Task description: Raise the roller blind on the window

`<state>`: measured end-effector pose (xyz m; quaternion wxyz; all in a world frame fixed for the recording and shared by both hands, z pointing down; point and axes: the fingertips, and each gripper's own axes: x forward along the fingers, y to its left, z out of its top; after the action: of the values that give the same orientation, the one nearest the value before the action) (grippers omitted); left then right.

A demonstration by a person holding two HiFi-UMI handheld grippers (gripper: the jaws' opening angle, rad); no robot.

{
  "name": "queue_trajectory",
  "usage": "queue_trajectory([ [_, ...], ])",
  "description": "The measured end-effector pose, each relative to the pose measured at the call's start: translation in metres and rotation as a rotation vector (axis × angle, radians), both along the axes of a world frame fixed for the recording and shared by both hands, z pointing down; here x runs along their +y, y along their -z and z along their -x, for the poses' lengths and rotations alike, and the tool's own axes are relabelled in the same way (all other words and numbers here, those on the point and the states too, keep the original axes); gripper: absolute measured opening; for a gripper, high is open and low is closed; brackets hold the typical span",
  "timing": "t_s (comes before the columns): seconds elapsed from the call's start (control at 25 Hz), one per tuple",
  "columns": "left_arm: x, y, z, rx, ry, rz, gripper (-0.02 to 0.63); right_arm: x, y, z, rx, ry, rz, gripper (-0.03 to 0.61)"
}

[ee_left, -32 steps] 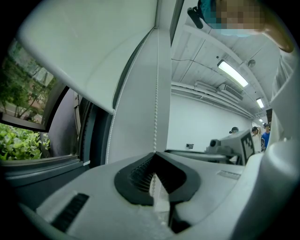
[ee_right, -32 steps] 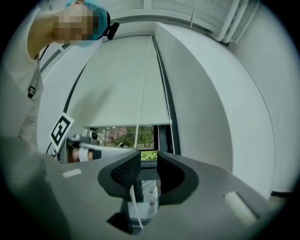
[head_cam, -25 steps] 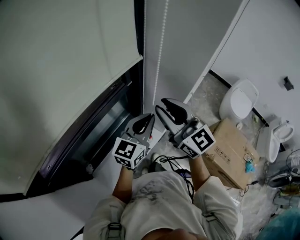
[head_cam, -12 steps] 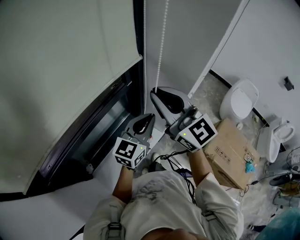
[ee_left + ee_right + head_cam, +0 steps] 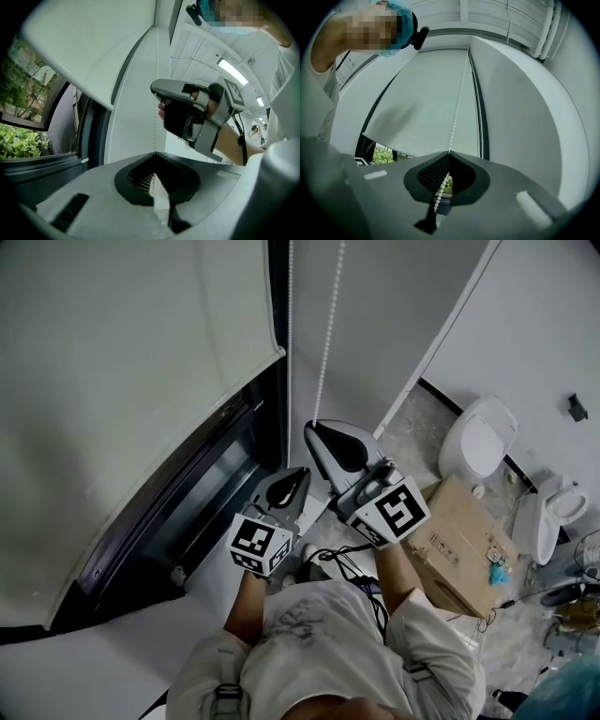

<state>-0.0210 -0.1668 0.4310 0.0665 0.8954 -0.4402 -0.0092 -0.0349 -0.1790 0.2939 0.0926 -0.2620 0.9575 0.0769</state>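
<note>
The pale roller blind (image 5: 141, 381) covers most of the window, and its bottom bar hangs above the dark sill. To its right a white bead chain (image 5: 325, 343) runs down along the frame. My right gripper (image 5: 314, 427) is shut on this chain; in the right gripper view the beads (image 5: 457, 112) run into the closed tips (image 5: 449, 153) and through the jaw hollow. My left gripper (image 5: 302, 472) sits just below and to the left, also shut. In the left gripper view the chain (image 5: 154, 126) rises from its closed tips (image 5: 154, 153) towards the right gripper above.
A cardboard box (image 5: 464, 540) lies on the floor at the right, with a white toilet (image 5: 478, 442) beyond it. Black cables (image 5: 342, 563) trail by the person's feet. The dark window frame (image 5: 187, 512) slants at the left, with green plants (image 5: 18, 140) outside.
My right gripper has moved up and to the left onto the bead chain, and its jaws have gone from wide apart to shut on it. The left gripper has stayed put.
</note>
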Motion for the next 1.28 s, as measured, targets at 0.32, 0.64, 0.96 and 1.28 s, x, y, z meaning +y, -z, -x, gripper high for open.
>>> queue_trajectory([
  [0.32,0.003,-0.047,0.001,-0.014,0.003,0.064,0.008,0.0,-0.047,0.005,0.078,-0.029,0.04,0.009],
  [0.64,0.004,-0.071,0.003,-0.014,0.007,0.092,0.008,-0.001,-0.071,0.003,0.066,-0.034,0.095,0.009],
  [0.96,0.008,-0.1,0.001,-0.027,-0.003,0.156,0.009,0.002,-0.1,0.0,0.086,-0.054,0.139,0.009],
  [1.28,0.015,-0.135,0.0,-0.029,-0.012,0.225,0.008,0.006,-0.136,-0.002,0.111,-0.07,0.193,0.009],
])
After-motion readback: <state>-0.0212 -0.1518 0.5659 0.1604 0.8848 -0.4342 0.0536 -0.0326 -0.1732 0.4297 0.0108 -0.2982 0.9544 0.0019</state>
